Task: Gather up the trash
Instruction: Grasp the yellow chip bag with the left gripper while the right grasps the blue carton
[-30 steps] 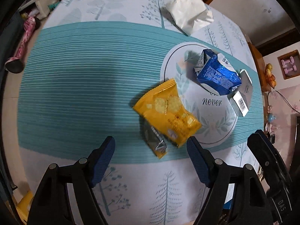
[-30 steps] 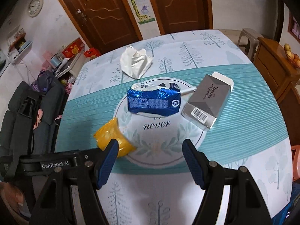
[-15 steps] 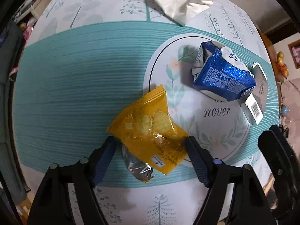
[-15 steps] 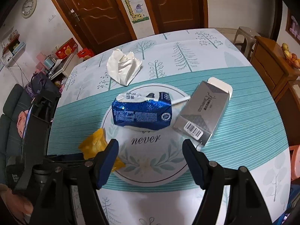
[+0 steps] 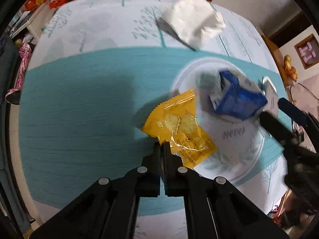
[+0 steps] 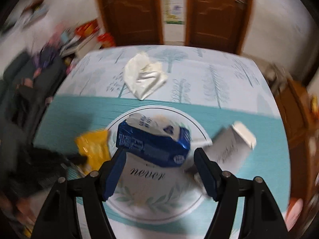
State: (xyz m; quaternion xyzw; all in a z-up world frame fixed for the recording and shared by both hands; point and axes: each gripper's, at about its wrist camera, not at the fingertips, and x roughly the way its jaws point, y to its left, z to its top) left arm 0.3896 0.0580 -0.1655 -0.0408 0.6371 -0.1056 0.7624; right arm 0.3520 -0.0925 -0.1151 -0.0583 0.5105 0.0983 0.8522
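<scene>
My left gripper [image 5: 161, 143] had just closed, pinching the near corner of the yellow cracker wrapper [image 5: 179, 127], a crinkled packet showing two crackers, lying on the teal tablecloth [image 5: 79, 119]. My right gripper [image 6: 159, 169] stood wide beside the blue carton [image 6: 153, 143].

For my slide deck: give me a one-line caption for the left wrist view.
Left tongs shut on the yellow cracker wrapper, blue carton and crumpled tissue beyond.
</scene>
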